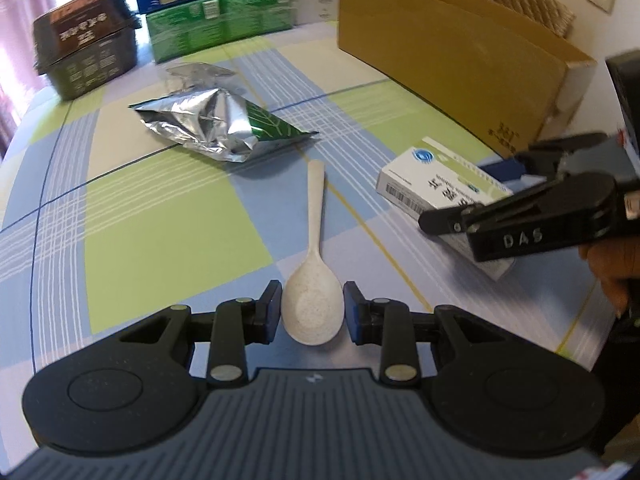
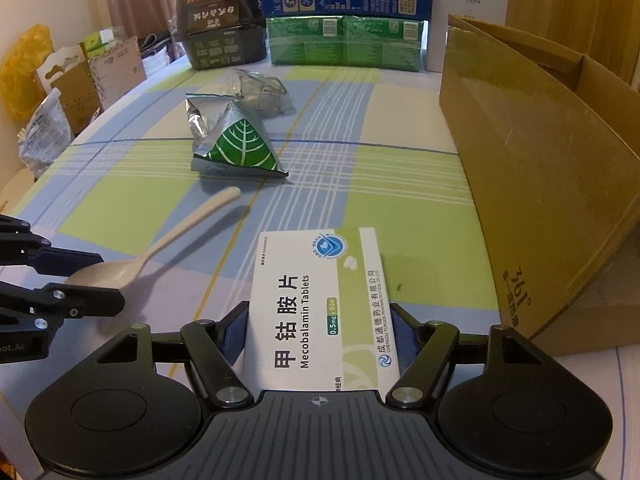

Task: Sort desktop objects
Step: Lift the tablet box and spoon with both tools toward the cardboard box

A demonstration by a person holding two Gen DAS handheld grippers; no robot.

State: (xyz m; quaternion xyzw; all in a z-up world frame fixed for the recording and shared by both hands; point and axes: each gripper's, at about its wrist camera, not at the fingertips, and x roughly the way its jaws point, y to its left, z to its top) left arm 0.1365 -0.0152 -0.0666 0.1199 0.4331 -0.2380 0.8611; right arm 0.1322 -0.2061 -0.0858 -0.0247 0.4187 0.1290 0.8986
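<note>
1. The left gripper (image 1: 311, 312) points down at the checked tablecloth (image 1: 168, 216), its jaws narrowed around the bowl of a pale spoon (image 1: 313, 280). The blue pads sit just beside the bowl on either side; whether they press on it cannot be told.
2. The spoon's handle runs from the bowl toward 12 o'clock in the left wrist view, ending near a crumpled foil pouch (image 1: 224, 128) with a green leaf print.
3. The right gripper (image 2: 320, 336) has its jaws about half open, closed on the long sides of a white and green tablet box (image 2: 320, 304), which lies flat on the cloth.
4. In the right wrist view the spoon (image 2: 160, 248) lies at 10 o'clock from the box, the pouch (image 2: 232, 144) at 11 o'clock.
5. An open cardboard carton (image 2: 540, 184) stands at 2 o'clock from the tablet box, well apart from the spoon.
6. At the table's far edge stand a dark box (image 2: 220, 28) and stacked blue and green cartons (image 2: 344, 20).
</note>
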